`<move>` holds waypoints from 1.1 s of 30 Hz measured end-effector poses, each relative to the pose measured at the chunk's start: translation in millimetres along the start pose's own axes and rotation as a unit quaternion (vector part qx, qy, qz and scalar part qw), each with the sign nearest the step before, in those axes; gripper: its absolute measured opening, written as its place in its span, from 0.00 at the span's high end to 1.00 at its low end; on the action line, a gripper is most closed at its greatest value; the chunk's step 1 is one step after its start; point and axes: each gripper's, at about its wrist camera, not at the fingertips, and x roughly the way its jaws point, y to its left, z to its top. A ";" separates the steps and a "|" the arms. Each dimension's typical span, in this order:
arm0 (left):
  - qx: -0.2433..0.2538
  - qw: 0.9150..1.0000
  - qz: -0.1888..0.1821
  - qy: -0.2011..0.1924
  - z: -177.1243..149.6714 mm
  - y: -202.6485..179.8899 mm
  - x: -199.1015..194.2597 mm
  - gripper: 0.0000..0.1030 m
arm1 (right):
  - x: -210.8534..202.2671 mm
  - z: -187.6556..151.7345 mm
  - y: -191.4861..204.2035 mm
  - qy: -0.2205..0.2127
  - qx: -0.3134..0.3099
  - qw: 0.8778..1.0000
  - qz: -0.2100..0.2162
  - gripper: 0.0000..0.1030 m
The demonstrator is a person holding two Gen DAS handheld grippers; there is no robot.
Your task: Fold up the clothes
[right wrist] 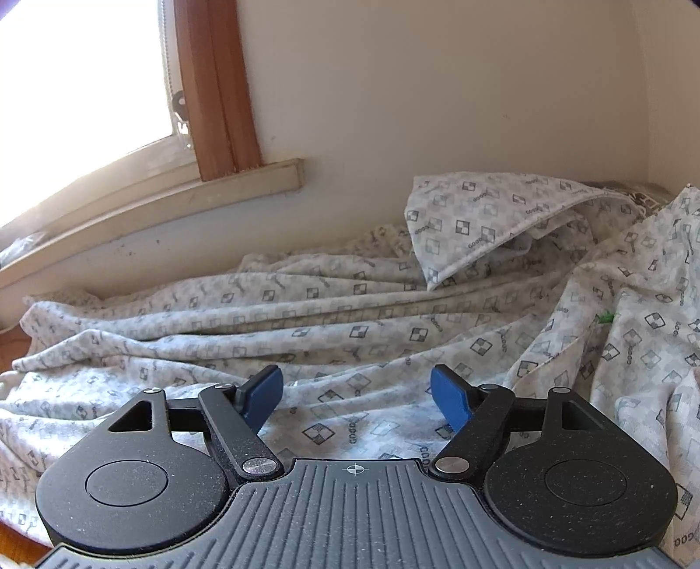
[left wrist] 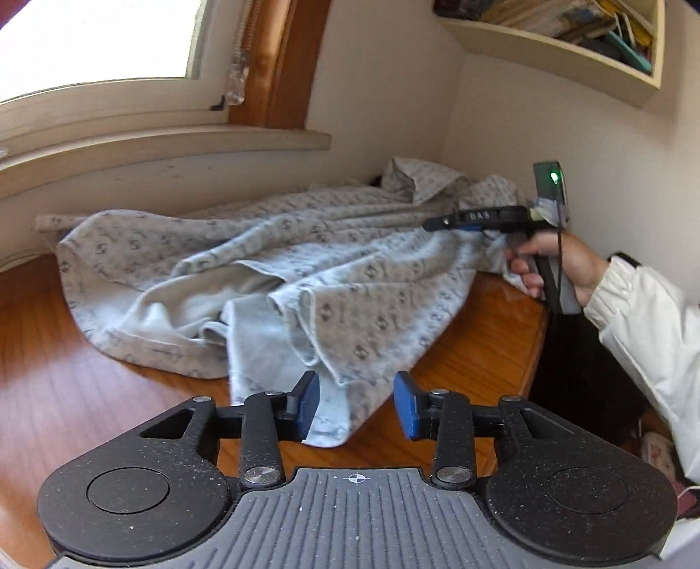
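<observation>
Lying crumpled and unfolded: one patterned grey-white garment (left wrist: 280, 280), spread over the wooden tabletop (left wrist: 472, 350), bunched toward the wall corner and trailing one hem off the tabletop's near edge. Soft, light and limp by the look of it, likely to sag and slide rather than hold a crease; best pinched at a hemmed edge or corner, such as the flap nearest the tabletop's front. Just above that flap, the left hand-held gripper (left wrist: 356, 405), blue pads apart, nothing clamped. Over the garment's far right side, the right hand-held gripper (right wrist: 356, 400), jaws wide apart, hovering with no cloth between. Only in the left view: the tabletop, a shelf of books (left wrist: 568, 30), the person's hand (left wrist: 555, 267) and white sleeve (left wrist: 647, 324). Only in the right view: the print's checked squares and a turned-up triangular fold (right wrist: 477, 219).
</observation>
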 end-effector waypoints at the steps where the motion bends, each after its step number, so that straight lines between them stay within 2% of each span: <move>1: 0.004 1.000 -0.001 0.003 1.1 -2.1 4.2 0.60 | 0.0 0.0 -0.1 0.000 0.000 1.000 0.000 0.28; 2: 0.006 1.000 -0.002 0.007 2.4 -4.7 9.1 0.61 | 0.1 -0.1 -0.1 0.000 0.001 1.000 0.001 0.28; 3: 0.009 1.000 -0.003 0.010 3.5 -7.0 13.1 0.67 | 0.1 -0.2 -0.2 0.000 0.001 1.000 0.001 0.28; 4: 0.011 1.000 -0.006 0.011 4.4 -8.8 16.0 0.75 | 0.1 0.0 -0.3 0.000 0.002 1.000 0.002 0.28; 5: 0.012 1.000 -0.011 0.009 5.1 -10.3 17.4 0.94 | -0.1 0.1 -0.6 0.000 0.003 1.000 0.003 0.28; 6: 0.010 1.000 -0.019 0.007 6.2 -11.5 17.5 0.97 | -0.3 0.2 -1.1 0.000 0.005 1.000 0.004 0.28; 9: 0.011 0.999 -0.042 -0.012 10.6 -20.3 5.0 0.97 | -1.1 0.4 -3.0 -0.002 0.012 1.000 0.008 0.28; 15: 0.002 0.993 -0.100 -0.065 26.0 -45.2 -50.3 0.97 | -0.9 1.3 -6.5 -0.001 0.024 1.000 0.014 0.28; 17: -0.002 0.990 -0.120 -0.070 28.0 -50.8 -63.2 0.97 | -1.9 1.3 -8.4 -0.004 0.030 0.999 0.016 0.28; 19: -0.007 0.989 -0.138 -0.056 26.1 -51.9 -64.6 0.97 | -2.3 1.5 -9.5 -0.006 0.033 0.999 0.017 0.28; 24: -0.019 0.993 -0.116 -0.017 15.6 -41.4 -45.9 0.97 | -1.5 2.8 -11.4 -0.004 0.034 0.999 0.018 0.28; 28: -0.020 0.995 -0.090 -0.022 14.8 -26.7 -48.3 0.97 | -1.6 2.8 -12.4 -0.005 0.033 0.999 0.018 0.28; 30: -0.014 0.997 -0.065 -0.025 15.8 -18.3 -48.6 0.89 | -1.3 2.7 -12.1 -0.005 0.033 0.999 0.018 0.28; 33: -0.018 0.999 -0.030 -0.018 15.0 -1.6 -43.1 0.89 | -1.0 2.6 -11.6 -0.006 0.033 0.999 0.017 0.28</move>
